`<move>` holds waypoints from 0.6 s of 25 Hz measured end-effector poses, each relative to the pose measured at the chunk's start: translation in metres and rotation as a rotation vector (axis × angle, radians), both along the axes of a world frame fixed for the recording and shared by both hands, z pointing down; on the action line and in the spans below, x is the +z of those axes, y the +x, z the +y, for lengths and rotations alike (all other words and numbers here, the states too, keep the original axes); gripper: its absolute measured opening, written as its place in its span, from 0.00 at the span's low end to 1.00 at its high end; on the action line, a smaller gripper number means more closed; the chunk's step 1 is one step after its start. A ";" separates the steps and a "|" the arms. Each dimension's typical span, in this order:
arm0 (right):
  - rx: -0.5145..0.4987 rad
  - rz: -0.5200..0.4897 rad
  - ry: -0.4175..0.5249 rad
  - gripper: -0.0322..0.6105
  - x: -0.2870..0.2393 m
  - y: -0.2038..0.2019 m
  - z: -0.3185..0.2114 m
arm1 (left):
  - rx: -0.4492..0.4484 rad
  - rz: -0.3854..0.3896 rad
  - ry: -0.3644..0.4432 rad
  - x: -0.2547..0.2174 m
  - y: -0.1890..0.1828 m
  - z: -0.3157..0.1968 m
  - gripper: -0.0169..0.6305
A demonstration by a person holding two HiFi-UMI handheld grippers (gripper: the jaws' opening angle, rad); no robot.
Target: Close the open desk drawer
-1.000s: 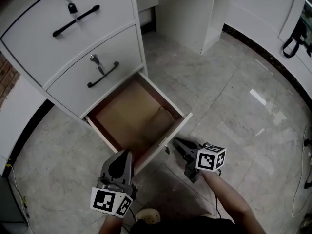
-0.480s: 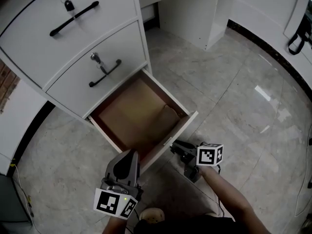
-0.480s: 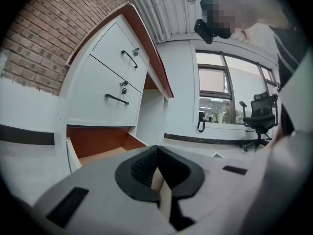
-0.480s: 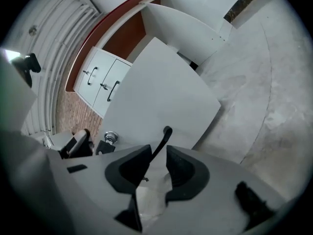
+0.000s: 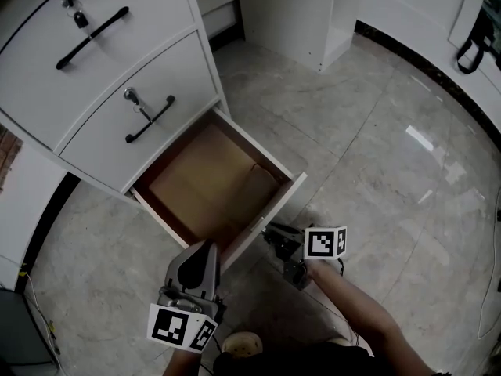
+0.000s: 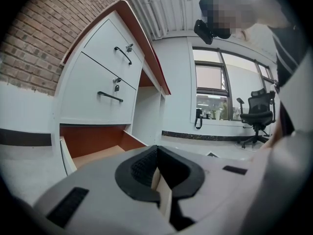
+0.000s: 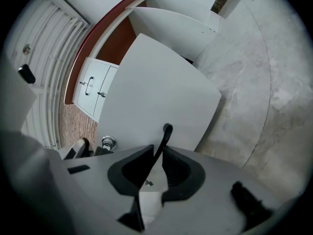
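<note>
**Bottom drawer open, your right gripper on its handle**

Head view: the bottom desk drawer (image 5: 196, 180) stands pulled out over the tiled floor (image 5: 376, 155), beneath two upper drawers (image 5: 117, 92) that are pushed in. Your left gripper (image 5: 205, 246) hangs just in front of the drawer's near corner. Your right gripper (image 5: 268, 232) reaches the outer face of the front panel (image 5: 275, 206).

Left gripper view: your jaws are pressed together with nothing between them, pointing towards the open drawer.

Right gripper view: your jaws have just been closing and now pinch the black drawer handle (image 7: 165, 133). It runs up between them against the white front panel.
</note>
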State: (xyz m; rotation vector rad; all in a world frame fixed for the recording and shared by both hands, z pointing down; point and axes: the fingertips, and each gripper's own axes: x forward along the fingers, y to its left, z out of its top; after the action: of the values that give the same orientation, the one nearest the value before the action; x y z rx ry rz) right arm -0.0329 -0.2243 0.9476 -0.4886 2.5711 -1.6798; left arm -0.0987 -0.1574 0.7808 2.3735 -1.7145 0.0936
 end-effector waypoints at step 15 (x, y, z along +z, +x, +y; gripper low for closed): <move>0.005 -0.062 0.003 0.14 -0.031 -0.003 0.009 | 0.009 -0.029 0.003 -0.025 0.004 -0.006 0.04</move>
State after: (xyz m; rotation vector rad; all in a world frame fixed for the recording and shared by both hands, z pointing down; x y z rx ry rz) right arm -0.0355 -0.2154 0.9170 -0.4357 2.5265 -1.6625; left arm -0.0945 -0.1638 0.7557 2.3935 -1.7174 0.1273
